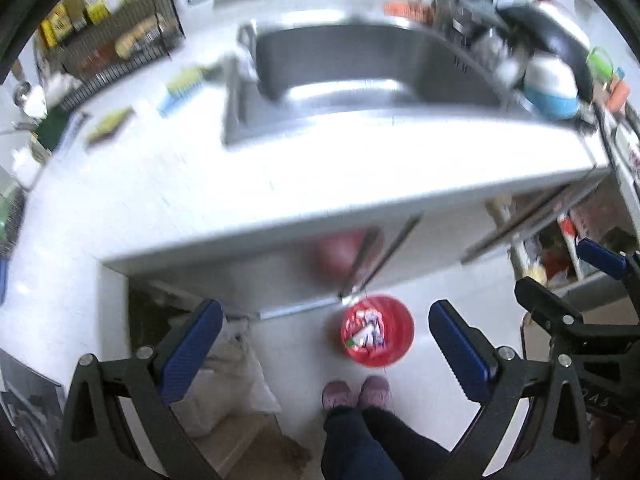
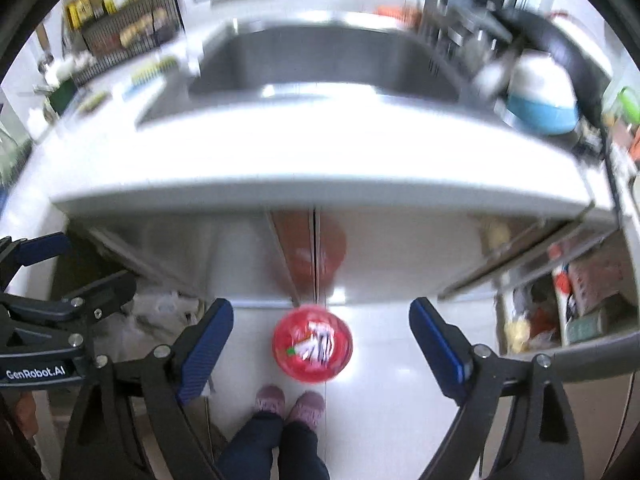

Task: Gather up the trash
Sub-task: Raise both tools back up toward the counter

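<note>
A red bin (image 1: pixel 378 330) stands on the pale floor below the counter, with crumpled white wrappers (image 1: pixel 367 334) inside. In the right wrist view the same red bin (image 2: pixel 313 346) shows between the fingers, far below them. My left gripper (image 1: pixel 326 330) is open, high above the floor, with nothing between its blue pads. My right gripper (image 2: pixel 321 334) is open too and holds nothing. The right gripper's frame shows at the right edge of the left wrist view, and the left gripper's frame at the left edge of the right wrist view.
A white counter (image 1: pixel 280 184) with a steel sink (image 1: pixel 360 76) lies ahead. A wire rack of packets (image 1: pixel 116 28), sponges, a blue-and-white pot (image 1: pixel 552 88) and a black pan stand around it. A person's slippered feet (image 2: pixel 290 404) are near the bin. Open cupboard shelves (image 2: pixel 580 300) are at right.
</note>
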Available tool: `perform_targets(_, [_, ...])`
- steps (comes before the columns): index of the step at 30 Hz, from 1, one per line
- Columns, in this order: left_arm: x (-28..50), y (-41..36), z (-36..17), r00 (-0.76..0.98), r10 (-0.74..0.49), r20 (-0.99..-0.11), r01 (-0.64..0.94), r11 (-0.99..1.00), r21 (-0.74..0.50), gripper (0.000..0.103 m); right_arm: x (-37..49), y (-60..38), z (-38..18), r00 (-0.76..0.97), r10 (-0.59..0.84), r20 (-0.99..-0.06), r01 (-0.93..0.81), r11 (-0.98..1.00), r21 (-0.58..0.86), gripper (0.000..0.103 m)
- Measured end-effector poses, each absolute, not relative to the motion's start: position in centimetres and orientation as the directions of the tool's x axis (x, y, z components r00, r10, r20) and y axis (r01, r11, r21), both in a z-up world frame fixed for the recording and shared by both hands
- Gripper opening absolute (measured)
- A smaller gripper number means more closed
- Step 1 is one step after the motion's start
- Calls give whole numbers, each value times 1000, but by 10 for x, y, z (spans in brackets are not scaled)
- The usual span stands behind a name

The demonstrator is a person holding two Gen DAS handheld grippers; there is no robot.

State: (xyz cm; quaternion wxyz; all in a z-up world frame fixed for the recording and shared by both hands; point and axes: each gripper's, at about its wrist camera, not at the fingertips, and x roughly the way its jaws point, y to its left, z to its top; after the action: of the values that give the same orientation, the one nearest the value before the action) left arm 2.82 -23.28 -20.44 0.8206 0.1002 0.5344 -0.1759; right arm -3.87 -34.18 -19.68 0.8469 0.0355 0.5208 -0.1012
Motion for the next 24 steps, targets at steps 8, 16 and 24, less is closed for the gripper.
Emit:
perform_targets(8, [27, -221, -129, 450, -168, -877, 344, 939, -2, 102, -33, -333, -120, 536, -133, -834, 172, 984, -46, 98])
perform_targets(16, [25, -189, -80, 503, -133, -854, 254, 967, -2, 102, -20, -322, -79, 588, -53, -807, 83, 997, -5, 98])
perform_targets(24, [49, -140, -58, 511, -115, -852, 122, 991, -61, 102, 24, -287, -54, 609, 55, -791, -63, 998, 21, 98])
